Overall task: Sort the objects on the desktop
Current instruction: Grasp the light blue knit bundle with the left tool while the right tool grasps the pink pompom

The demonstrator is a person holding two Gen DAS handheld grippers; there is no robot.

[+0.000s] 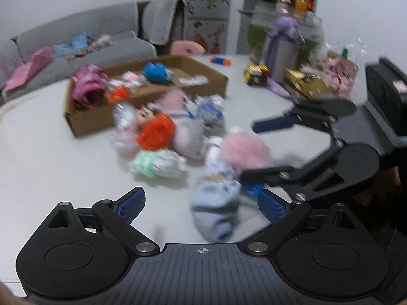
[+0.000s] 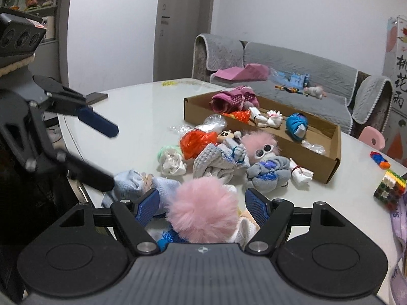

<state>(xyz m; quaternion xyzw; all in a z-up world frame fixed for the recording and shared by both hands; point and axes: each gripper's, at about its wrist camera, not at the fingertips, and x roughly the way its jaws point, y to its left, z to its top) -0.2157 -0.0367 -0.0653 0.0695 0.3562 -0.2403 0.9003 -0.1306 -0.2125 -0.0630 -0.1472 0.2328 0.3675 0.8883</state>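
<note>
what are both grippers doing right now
left gripper: open, pale blue sock between the jaws, not gripped
right gripper: open around pink pompom, pads not pressing

A grey-covered sofa (image 2: pixel 292 63) stands against white walls (image 2: pixel 292 5) beside a door (image 2: pixel 183 25).

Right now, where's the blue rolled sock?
The blue rolled sock lies inside the cardboard box, toward its right end in the right wrist view, beside the white socks.
</note>
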